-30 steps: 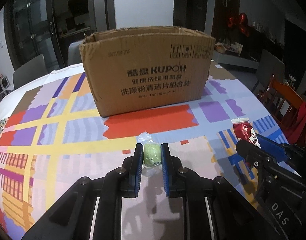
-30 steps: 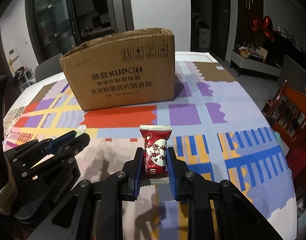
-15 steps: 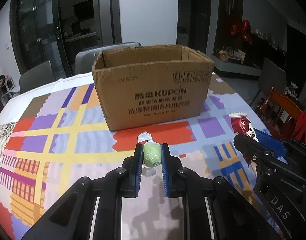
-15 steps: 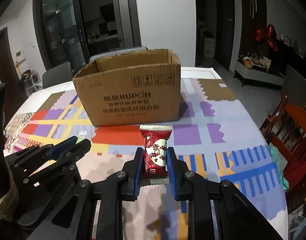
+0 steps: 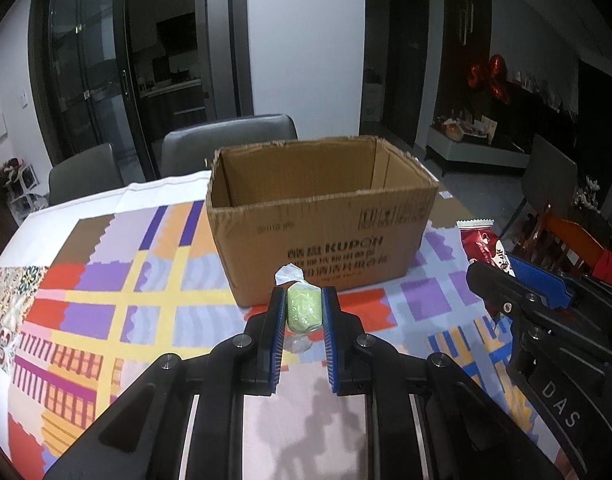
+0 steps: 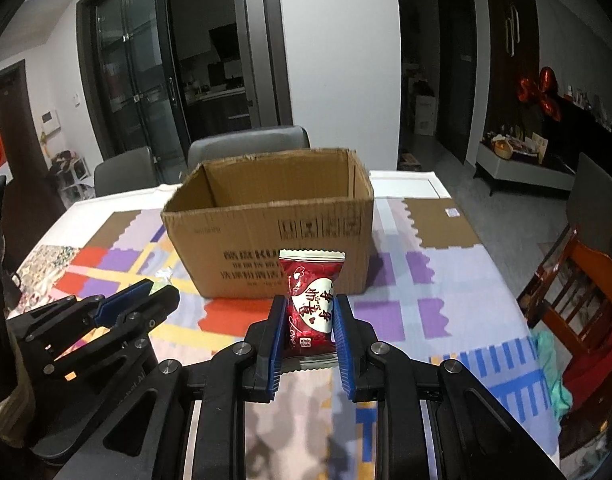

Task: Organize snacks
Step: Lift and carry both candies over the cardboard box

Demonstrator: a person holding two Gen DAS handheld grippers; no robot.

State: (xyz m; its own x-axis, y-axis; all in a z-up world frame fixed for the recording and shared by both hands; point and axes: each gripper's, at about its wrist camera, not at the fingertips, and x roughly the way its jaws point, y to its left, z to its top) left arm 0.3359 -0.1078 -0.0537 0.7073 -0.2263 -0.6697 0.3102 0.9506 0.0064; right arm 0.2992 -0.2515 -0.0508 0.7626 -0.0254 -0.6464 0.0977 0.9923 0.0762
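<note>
My left gripper (image 5: 303,300) is shut on a green candy in a clear wrapper (image 5: 303,311), held above the table. My right gripper (image 6: 309,312) is shut on a red snack packet with a white heart label (image 6: 311,304). An open brown cardboard box (image 5: 326,224) stands ahead on the table, its inside in view from above and no contents visible. In the left wrist view the right gripper (image 5: 518,280) and its red packet (image 5: 484,246) show at the right. In the right wrist view the box (image 6: 270,220) is straight ahead and the left gripper (image 6: 146,292) is at the lower left.
The table wears a colourful patchwork cloth (image 5: 106,280). Grey chairs (image 5: 230,144) stand behind the box. An orange wooden chair (image 6: 578,288) is beside the table at the right. A low cabinet with small items (image 6: 522,160) lies further right.
Both grippers have risen with their snacks still held. The box now appears lower in both views, and its open inside has come into sight.
</note>
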